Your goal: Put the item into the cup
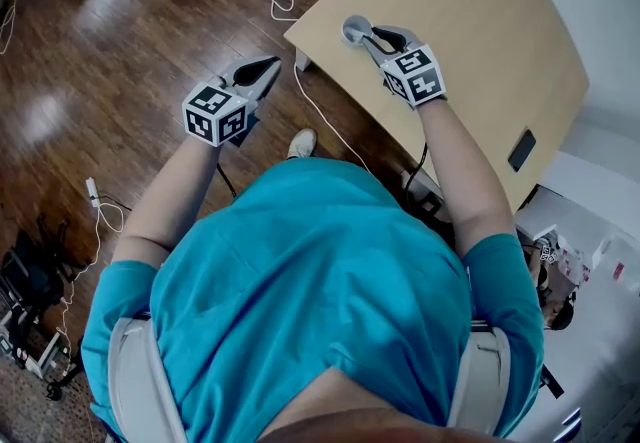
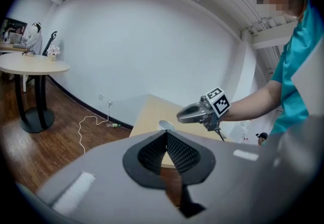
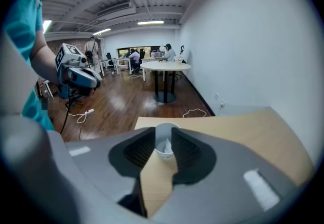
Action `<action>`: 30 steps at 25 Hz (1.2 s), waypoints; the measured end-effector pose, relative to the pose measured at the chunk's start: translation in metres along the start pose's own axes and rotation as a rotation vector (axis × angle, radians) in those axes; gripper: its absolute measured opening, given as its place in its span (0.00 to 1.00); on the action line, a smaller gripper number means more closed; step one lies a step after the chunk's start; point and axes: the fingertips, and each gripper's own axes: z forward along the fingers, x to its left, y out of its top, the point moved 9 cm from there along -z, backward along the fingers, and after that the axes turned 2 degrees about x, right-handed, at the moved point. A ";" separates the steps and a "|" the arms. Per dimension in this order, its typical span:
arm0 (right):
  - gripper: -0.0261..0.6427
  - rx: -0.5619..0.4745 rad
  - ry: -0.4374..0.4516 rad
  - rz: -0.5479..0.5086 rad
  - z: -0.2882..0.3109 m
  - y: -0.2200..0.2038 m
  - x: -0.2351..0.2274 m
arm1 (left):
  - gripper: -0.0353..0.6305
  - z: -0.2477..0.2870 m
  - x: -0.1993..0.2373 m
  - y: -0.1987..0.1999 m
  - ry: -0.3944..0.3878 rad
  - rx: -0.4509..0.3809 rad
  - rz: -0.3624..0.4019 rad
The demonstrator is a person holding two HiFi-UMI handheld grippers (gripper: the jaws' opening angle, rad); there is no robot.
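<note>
fingers of the right gripper stand spread at the paper cup, where a small white item lies, seemingly light and soft, grippable at its top; left gripper's fingers touch, empty.

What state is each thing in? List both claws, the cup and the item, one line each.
Cup: upright on the table, holds the item.
Item: white, loose inside the cup, not gripped.
Right claw: open, jaws apart at the cup.
Left claw: shut, empty.
</note>
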 end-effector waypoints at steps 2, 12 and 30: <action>0.19 -0.009 -0.012 0.007 -0.007 -0.002 0.002 | 0.06 0.003 -0.003 0.002 -0.017 0.003 0.008; 0.11 -0.056 -0.106 0.106 -0.070 -0.040 0.009 | 0.06 0.027 -0.019 0.018 -0.137 0.019 0.086; 0.04 -0.099 -0.363 0.358 -0.248 -0.196 0.046 | 0.06 0.111 -0.176 0.007 -0.423 0.145 0.270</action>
